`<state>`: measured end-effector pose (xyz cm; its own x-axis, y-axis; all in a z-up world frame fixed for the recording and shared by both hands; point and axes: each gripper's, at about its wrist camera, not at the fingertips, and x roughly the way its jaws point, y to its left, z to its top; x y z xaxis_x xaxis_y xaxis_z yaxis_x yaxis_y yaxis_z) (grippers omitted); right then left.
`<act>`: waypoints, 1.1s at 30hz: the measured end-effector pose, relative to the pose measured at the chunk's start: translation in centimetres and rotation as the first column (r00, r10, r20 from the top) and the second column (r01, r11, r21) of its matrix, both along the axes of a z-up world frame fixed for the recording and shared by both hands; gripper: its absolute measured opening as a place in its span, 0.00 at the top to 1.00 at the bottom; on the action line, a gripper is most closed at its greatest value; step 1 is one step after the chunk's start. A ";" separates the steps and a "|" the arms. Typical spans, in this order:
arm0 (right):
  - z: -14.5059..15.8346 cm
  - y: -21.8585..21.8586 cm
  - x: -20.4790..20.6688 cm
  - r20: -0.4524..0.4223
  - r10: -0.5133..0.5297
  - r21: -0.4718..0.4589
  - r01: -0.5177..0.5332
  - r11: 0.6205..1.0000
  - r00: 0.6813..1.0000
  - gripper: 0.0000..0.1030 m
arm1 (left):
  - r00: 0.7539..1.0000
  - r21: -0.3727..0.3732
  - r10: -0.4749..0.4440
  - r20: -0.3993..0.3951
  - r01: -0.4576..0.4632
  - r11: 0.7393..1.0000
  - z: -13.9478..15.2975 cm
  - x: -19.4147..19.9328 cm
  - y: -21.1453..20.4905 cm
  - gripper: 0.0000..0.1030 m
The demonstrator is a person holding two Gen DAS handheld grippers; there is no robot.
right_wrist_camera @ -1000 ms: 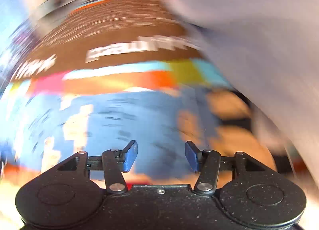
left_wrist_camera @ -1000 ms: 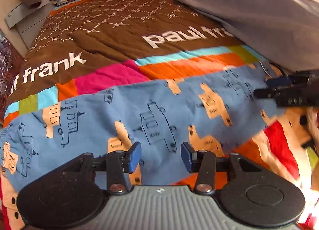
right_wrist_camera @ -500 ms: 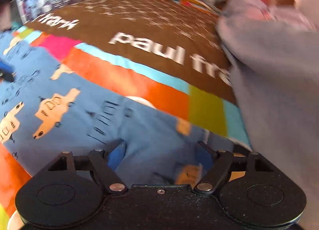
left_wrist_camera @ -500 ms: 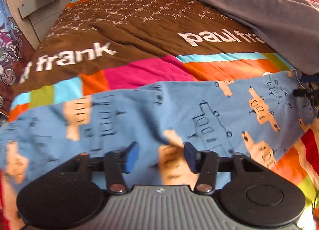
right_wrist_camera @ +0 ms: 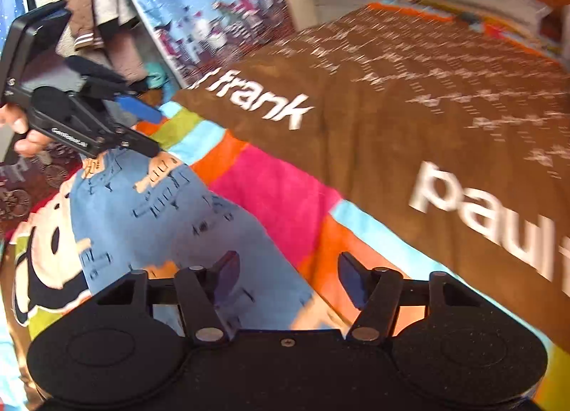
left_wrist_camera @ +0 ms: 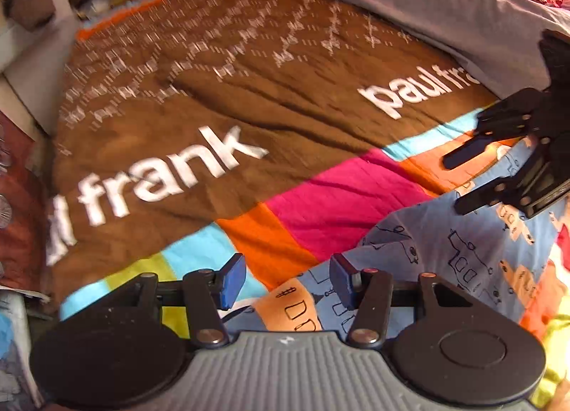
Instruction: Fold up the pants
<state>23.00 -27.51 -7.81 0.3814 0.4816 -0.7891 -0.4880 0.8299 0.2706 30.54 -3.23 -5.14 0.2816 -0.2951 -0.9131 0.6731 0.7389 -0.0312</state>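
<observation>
Nearest the left wrist camera, the left gripper (left_wrist_camera: pixel 288 281) is seen with its blue-padded fingers (left_wrist_camera: pixel 233 277) spread apart and nothing between them. Beneath and just beyond it, the pants (left_wrist_camera: pixel 473 250), light blue with orange and outlined vehicle prints, are spread on the bedspread (left_wrist_camera: pixel 249 97); their cloth runs from below the left gripper toward the right edge of that view. Farther along the pants, the right gripper (left_wrist_camera: pixel 454 183) is recorded from the side, its two dark fingers held apart above the far edge of the blue cloth; whether they touch it cannot be told.

Nearest the right wrist camera, the right gripper (right_wrist_camera: pixel 286 277) is shown with its fingers (right_wrist_camera: pixel 351 281) wide apart and empty, above the pants (right_wrist_camera: pixel 160 218) and the orange stripe beside them. At the far end of the pants in that view, the left gripper (right_wrist_camera: pixel 148 131) is seen gripped by a hand (right_wrist_camera: pixel 25 133); one blue pad is raised clear of the cloth and the lower finger lies at the edge of the cloth.

Beyond the pants, the bedspread is catalogued as a band of pink, orange, light blue and green blocks, then a brown field lettered "paul frank" in white. Along its right edge, a grey duvet (left_wrist_camera: pixel 445 8) is heaped. Past its left edge, a printed blue curtain (right_wrist_camera: pixel 199 8) is hung.
</observation>
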 end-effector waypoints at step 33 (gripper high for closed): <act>-1.6 5.8 2.5 -0.202 0.158 0.145 -0.130 0.981 0.967 0.76 | 0.975 0.064 -0.180 0.134 0.172 0.983 -0.7 -10.1 1.5 0.97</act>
